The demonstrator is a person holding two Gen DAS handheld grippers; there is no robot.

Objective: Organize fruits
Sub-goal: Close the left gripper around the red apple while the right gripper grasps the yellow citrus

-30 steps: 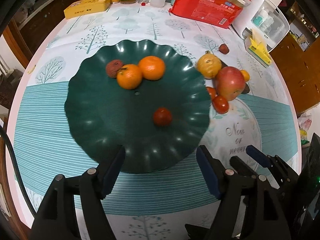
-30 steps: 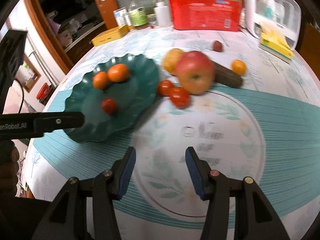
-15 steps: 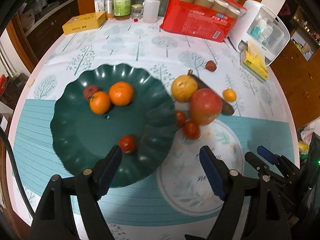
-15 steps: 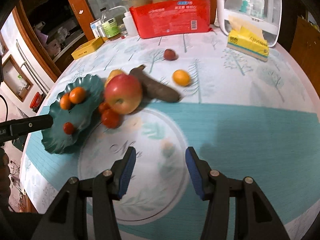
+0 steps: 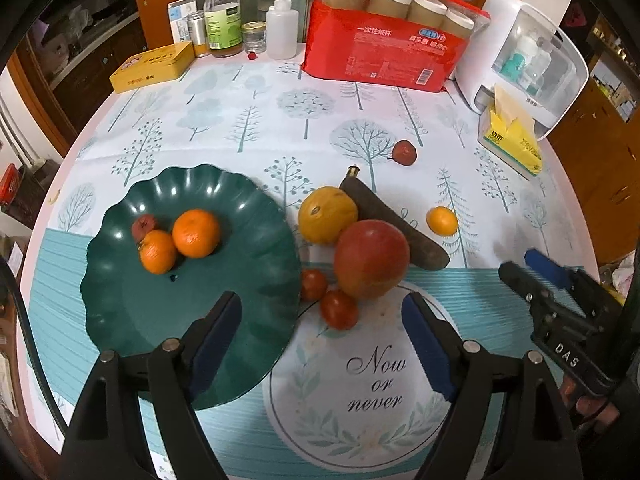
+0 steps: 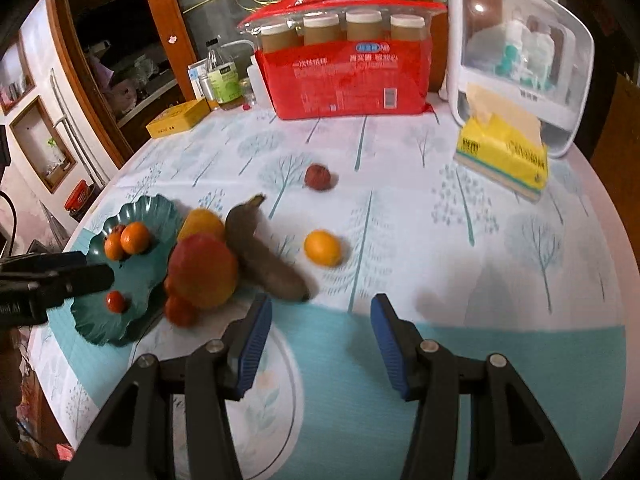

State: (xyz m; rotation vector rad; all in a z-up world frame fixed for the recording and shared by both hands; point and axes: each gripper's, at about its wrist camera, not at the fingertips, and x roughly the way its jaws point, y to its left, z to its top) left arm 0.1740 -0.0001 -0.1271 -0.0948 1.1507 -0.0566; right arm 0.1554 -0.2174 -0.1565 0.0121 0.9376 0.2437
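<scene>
A dark green scalloped plate [image 5: 132,300] holds two oranges [image 5: 196,233], a small dark red fruit [image 5: 143,227] and a tomato [image 6: 116,301]. To its right on the tablecloth lie a yellow fruit [image 5: 328,214], a big red apple [image 5: 372,258], a blackened banana [image 5: 396,220], two tomatoes [image 5: 339,309], a small orange [image 5: 441,221] and another dark red fruit [image 5: 404,152]. My left gripper [image 5: 320,302] hangs over the plate's right rim. Its jaws are opening and grip nothing. My right gripper [image 6: 320,304] is open and empty, just short of the small orange [image 6: 322,248].
Along the far edge stand a red pack of paper cups [image 5: 384,52], a white lidded box [image 5: 524,60], a yellow tissue pack [image 5: 510,140], a yellow tin [image 5: 152,66] and bottles [image 5: 222,20]. A hand [image 6: 12,376] shows at the left edge.
Both grippers have moved right and drawn back. The left one went from over the plate's middle to its right rim, and its jaws widened. The right one left the plate side for the small orange.
</scene>
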